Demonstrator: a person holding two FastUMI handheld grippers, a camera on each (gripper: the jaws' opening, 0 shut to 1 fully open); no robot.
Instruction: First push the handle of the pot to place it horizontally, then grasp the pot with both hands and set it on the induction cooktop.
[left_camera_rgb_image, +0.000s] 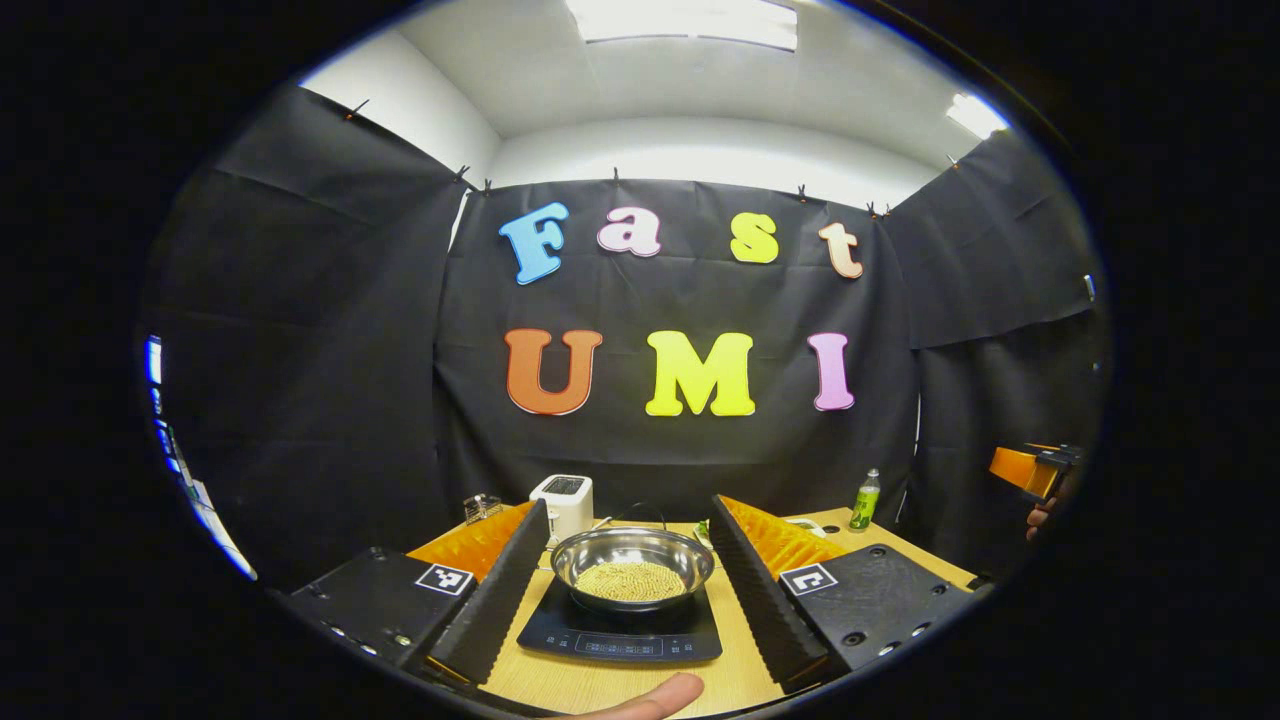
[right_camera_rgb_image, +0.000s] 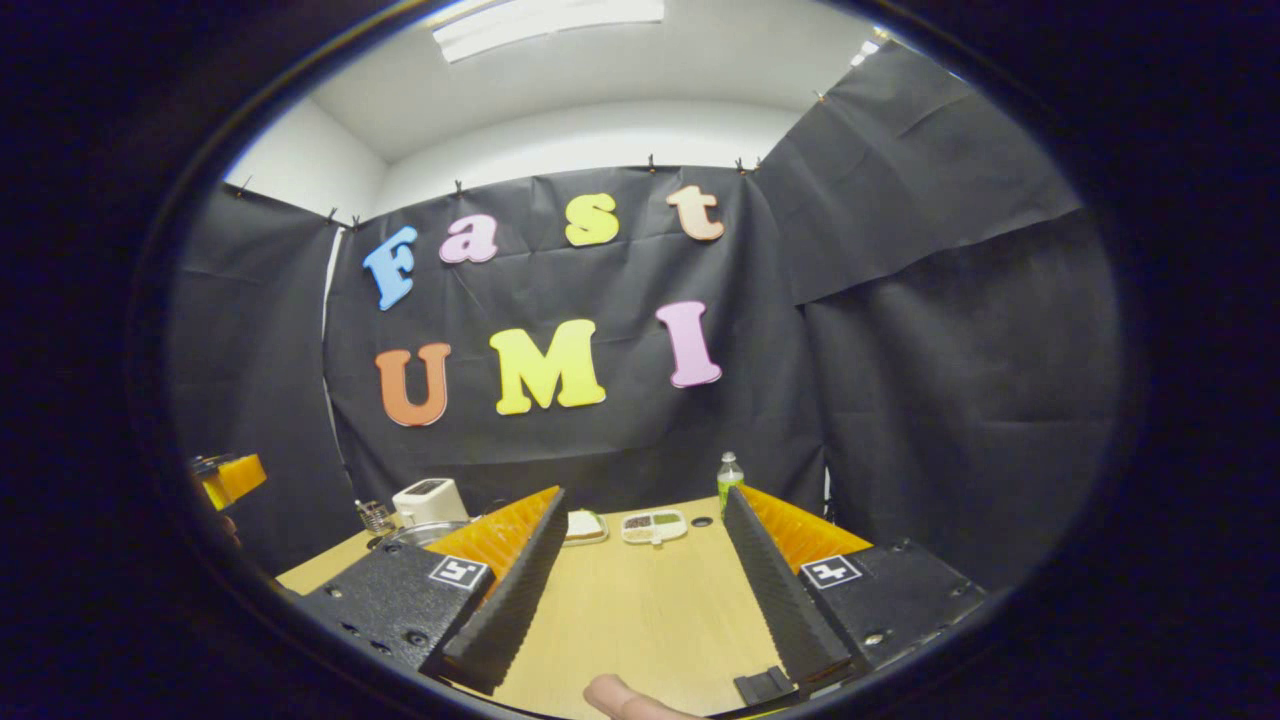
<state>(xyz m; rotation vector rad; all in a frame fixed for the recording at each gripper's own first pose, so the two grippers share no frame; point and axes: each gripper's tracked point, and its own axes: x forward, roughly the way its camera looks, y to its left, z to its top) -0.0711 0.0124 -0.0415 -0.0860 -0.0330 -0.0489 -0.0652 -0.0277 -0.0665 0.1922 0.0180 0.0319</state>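
Observation:
The steel pot (left_camera_rgb_image: 632, 560), with yellowish contents, sits on the black induction cooktop (left_camera_rgb_image: 620, 638) on the wooden table. A thin dark handle (left_camera_rgb_image: 640, 508) arcs low behind the pot's rear rim. My left gripper (left_camera_rgb_image: 630, 520) is open, and the pot shows in the gap between its spread fingers without either pressing on it. In the right gripper view the pot's rim (right_camera_rgb_image: 420, 531) peeks out at the far left. My right gripper (right_camera_rgb_image: 645, 505) is open over bare table (right_camera_rgb_image: 640, 600), holding nothing. The right gripper (left_camera_rgb_image: 1035, 468) also appears at the far right of the left gripper view.
A white toaster (left_camera_rgb_image: 563, 500) and a small wire rack (left_camera_rgb_image: 482, 507) stand behind the pot, a green bottle (left_camera_rgb_image: 866, 500) at the back right. A compartment tray (right_camera_rgb_image: 653, 525) and a small plate (right_camera_rgb_image: 585, 525) lie at the table's back edge. A thumb (left_camera_rgb_image: 650, 698) shows at the bottom.

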